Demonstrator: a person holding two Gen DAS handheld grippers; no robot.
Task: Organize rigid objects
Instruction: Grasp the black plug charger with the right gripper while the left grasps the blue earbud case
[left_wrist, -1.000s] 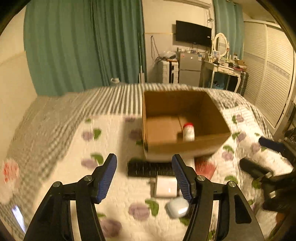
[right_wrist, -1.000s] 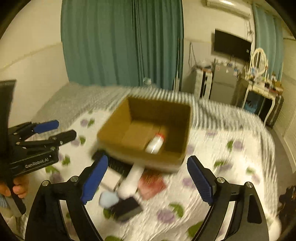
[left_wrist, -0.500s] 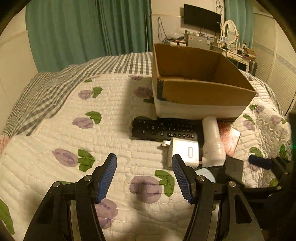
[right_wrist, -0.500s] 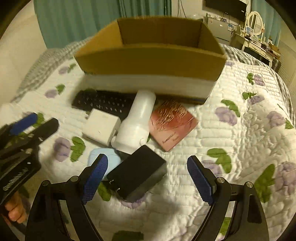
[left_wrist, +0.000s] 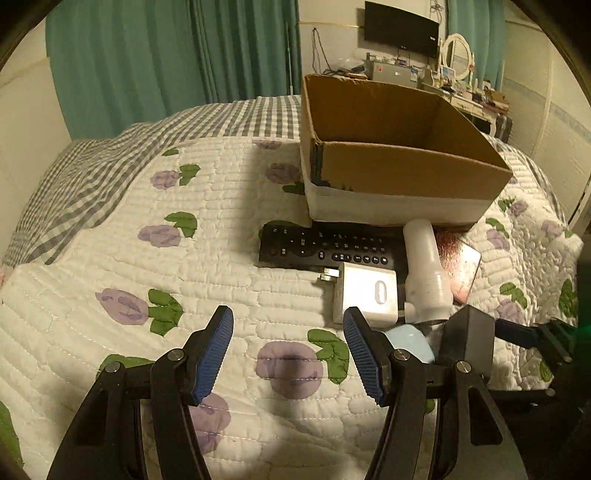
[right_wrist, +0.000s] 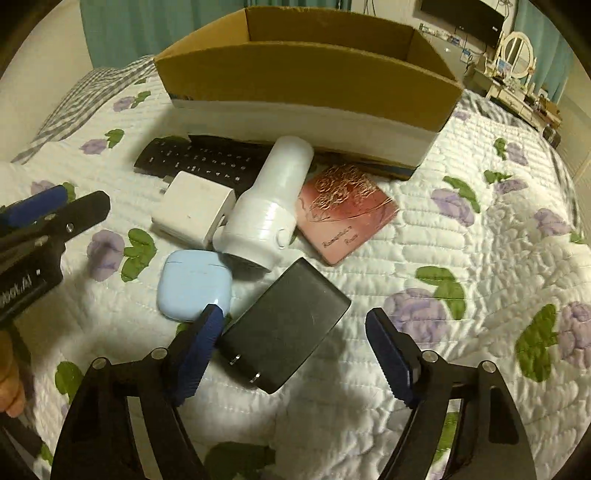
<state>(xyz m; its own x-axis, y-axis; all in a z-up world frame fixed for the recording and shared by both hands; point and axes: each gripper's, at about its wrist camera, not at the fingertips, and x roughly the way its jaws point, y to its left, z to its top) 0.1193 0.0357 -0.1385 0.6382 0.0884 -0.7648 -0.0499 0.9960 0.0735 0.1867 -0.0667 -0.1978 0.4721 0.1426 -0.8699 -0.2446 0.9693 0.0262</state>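
Only the right view shows the right tool (right_wrist: 295, 343) closing around the black charger (right_wrist: 284, 328), untouched; left tool (left_wrist: 288, 354) half-open, empty.

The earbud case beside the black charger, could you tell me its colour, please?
Pale blue earbud case; clearest in the right wrist view.

I note left gripper (left_wrist: 288, 347): black plastic linkage arms, silver screw heads at pivots behind fingers, blue ribbed pads (left_wrist: 216, 352) on inner faces of fingers. Right gripper (right_wrist: 295, 350): same build, black arms, silver screws, blue serrated pads (right_wrist: 389, 356). White lettering, partly readable, on left gripper's black body behind its fingers, seen from right wrist.
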